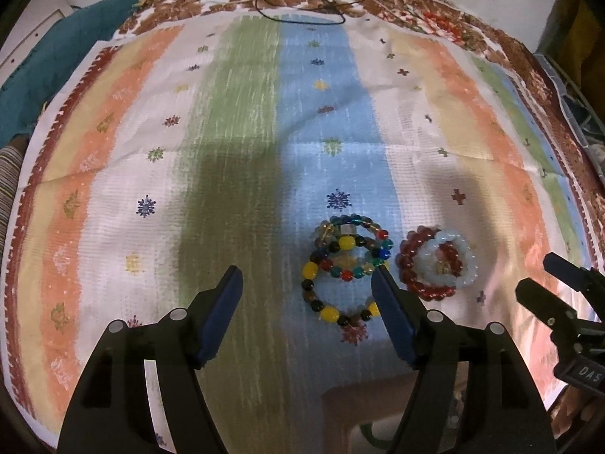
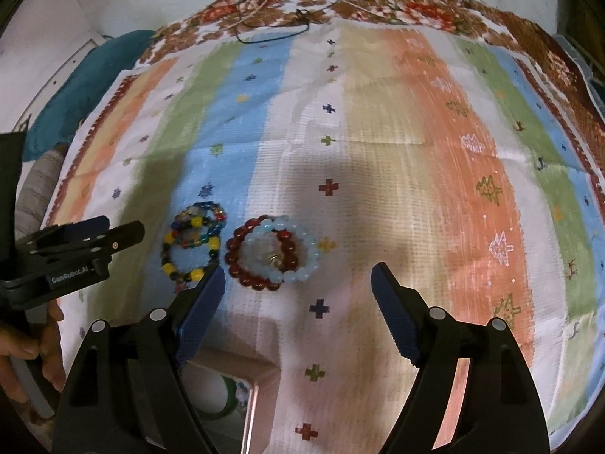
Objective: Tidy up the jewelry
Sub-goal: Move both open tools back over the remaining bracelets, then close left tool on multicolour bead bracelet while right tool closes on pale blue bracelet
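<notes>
Two piles of bead bracelets lie on a striped cloth (image 1: pixel 242 121). The multicoloured bracelets (image 1: pixel 346 265) with yellow, black, red and teal beads sit left of a dark red bracelet (image 1: pixel 412 268) overlapped by a pale blue one (image 1: pixel 459 261). My left gripper (image 1: pixel 307 276) is open and empty, its right finger beside the multicoloured pile. In the right wrist view my right gripper (image 2: pixel 297 274) is open and empty just in front of the red (image 2: pixel 242 261) and pale blue (image 2: pixel 302 253) bracelets; the multicoloured pile (image 2: pixel 193 242) lies to their left.
A pinkish box (image 2: pixel 249 389) with a green ring inside sits at the near edge, under the grippers. A black cord (image 1: pixel 302 7) and string lie at the far edge on the floral border. A teal cloth (image 1: pixel 34 68) lies at the far left.
</notes>
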A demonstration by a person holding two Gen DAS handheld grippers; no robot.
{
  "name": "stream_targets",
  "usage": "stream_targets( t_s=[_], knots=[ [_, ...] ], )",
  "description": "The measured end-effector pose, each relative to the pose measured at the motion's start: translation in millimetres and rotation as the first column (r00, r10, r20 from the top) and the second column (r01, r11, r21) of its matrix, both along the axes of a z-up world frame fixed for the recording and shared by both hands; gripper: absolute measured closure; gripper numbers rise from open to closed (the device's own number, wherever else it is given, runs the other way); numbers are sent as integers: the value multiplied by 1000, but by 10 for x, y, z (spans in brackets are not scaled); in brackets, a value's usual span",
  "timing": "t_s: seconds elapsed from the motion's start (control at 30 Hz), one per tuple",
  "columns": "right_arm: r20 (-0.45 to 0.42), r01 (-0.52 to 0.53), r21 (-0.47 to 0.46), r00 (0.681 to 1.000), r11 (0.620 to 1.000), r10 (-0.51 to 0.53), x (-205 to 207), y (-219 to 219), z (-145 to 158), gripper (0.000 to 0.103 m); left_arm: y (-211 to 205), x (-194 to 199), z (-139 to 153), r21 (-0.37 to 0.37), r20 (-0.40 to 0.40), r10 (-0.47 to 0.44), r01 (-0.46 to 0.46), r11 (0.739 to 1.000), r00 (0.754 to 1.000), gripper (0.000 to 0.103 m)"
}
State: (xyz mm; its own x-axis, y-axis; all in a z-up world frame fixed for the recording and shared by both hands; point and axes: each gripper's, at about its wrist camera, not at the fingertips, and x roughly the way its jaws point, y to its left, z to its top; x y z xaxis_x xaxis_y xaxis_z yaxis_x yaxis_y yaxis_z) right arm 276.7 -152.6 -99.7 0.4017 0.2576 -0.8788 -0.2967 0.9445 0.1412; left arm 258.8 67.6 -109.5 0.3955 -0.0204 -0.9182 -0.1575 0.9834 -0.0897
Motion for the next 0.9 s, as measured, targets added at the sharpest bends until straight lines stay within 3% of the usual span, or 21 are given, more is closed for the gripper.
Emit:
stream_targets(
  t_s=[0.7, 0.8, 0.9],
  knots=[
    [-55, -33, -62, 998, 998, 30, 325, 104, -365, 24, 48, 367, -335, -9, -65, -15, 14, 1000, 998, 34],
    [-61, -31, -67, 998, 997, 27, 359, 105, -403, 35, 38, 395, -364, -5, -69, -21, 21, 1000, 997, 35],
    [-69, -36, -79, 997, 996, 31, 389, 119, -448, 38, 35, 424, -418, -5, -81, -27, 26, 1000, 996, 38]
  ],
)
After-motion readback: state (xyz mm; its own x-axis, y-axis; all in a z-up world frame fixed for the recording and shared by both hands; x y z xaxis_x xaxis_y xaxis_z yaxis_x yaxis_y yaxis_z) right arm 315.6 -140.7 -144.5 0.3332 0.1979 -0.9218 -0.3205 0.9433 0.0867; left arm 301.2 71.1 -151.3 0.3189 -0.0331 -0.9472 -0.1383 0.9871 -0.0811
